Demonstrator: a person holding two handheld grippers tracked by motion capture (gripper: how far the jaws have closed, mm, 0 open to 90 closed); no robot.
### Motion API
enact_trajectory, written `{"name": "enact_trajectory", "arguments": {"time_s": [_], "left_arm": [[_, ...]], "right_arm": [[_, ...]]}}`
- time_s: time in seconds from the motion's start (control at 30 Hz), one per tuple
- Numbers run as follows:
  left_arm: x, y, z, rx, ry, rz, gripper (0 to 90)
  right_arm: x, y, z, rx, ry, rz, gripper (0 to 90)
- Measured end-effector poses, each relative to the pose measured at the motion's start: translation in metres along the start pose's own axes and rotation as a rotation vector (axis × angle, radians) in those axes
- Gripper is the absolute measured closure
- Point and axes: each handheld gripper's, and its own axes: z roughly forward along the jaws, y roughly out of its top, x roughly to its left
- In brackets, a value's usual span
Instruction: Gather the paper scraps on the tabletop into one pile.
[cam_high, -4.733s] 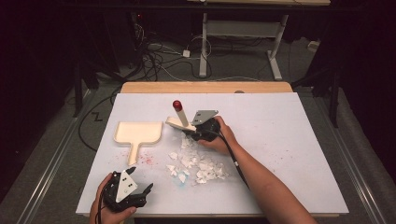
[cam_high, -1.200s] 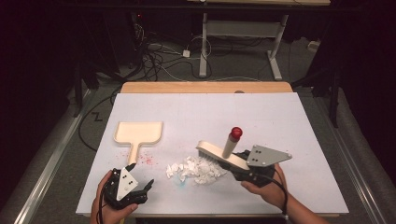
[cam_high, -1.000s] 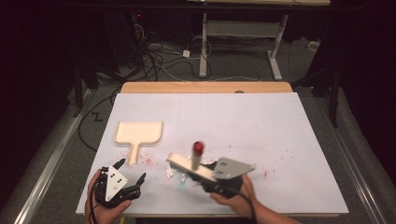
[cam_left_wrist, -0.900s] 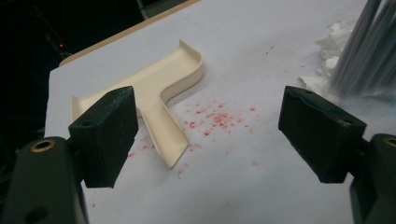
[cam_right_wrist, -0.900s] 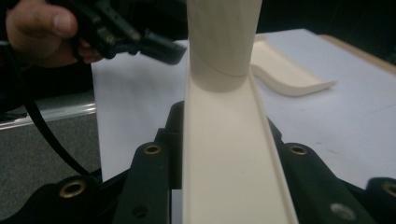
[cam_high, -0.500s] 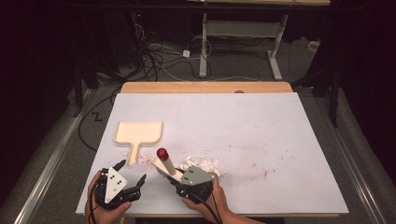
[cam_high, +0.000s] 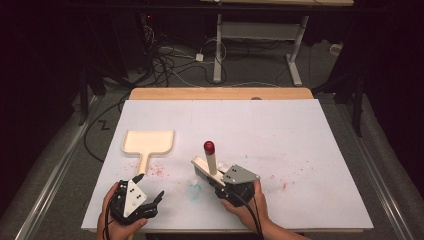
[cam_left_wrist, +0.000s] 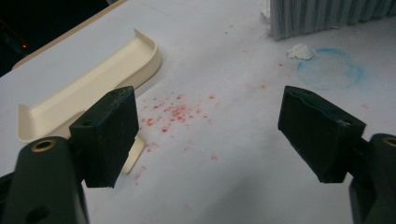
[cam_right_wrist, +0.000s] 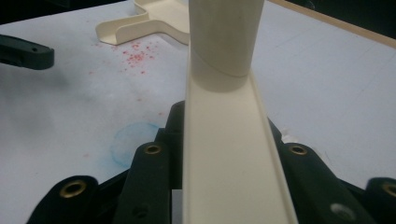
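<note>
A cream brush with a red-tipped handle stands on the white table. My right gripper is shut on its block, which sits between my jaws in the right gripper view. Small white paper scraps lie beside the bristles, one of them next to a blue stain. The cream dustpan lies flat at the left, its handle pointing toward my left gripper. That gripper is open and holds nothing, just short of the dustpan.
Red specks dot the table between the dustpan and the brush, and a blue ring stain lies near the brush. A wooden strip edges the table's far side. Cables and a desk frame stand on the floor beyond.
My right gripper swept the brush leftward along the front of the table, then came back to the right. The scrap pile is now mostly hidden by the brush. The left gripper stayed put.
</note>
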Motion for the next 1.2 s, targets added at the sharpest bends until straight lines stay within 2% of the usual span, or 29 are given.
{"name": "enact_trajectory", "arguments": {"time_s": [0.23,0.37,0.47,0.63,0.7,0.77,0.83,0.9,0.97,1.03,1.13,1.2], "left_arm": [[-0.001,0.000,0.002,0.005,-0.008,0.006,19.6],[0.000,0.000,0.001,0.001,0.000,0.004,19.5],[0.001,-0.001,-0.001,-0.005,0.013,0.003,19.5],[0.008,-0.003,-0.007,-0.038,0.058,-0.043,19.5],[0.012,-0.005,-0.008,-0.048,0.058,-0.071,19.6],[0.012,-0.005,-0.007,-0.040,0.052,-0.073,19.7],[0.011,-0.005,-0.007,-0.039,0.040,-0.068,19.6],[0.009,-0.004,-0.006,-0.032,0.033,-0.053,19.7],[0.007,-0.004,-0.004,-0.024,0.021,-0.041,19.6],[0.004,-0.003,-0.002,-0.006,0.005,-0.026,20.0],[0.001,-0.002,0.000,0.001,-0.004,-0.009,20.0],[0.000,-0.001,0.001,0.011,-0.005,0.000,20.0]], "right_arm": [[-0.005,0.011,-0.019,-0.062,0.040,-0.002,67.6],[-0.005,0.015,-0.022,-0.080,0.053,0.004,67.6],[0.001,0.017,-0.016,-0.087,0.082,0.011,67.6],[0.020,0.017,0.004,-0.073,0.141,0.007,67.6],[0.027,0.015,0.013,-0.057,0.160,0.012,67.6],[0.033,0.013,0.021,-0.035,0.167,0.016,67.6],[0.035,0.011,0.027,0.001,0.158,-0.002,67.7],[0.033,0.011,0.027,0.012,0.136,-0.006,67.7],[0.026,0.012,0.026,0.027,0.114,-0.002,67.7],[0.012,0.012,0.022,0.052,0.063,0.021,67.8],[0.005,0.011,0.017,0.063,0.045,0.037,67.7],[0.001,0.011,0.010,0.060,0.029,0.020,67.6]]}}
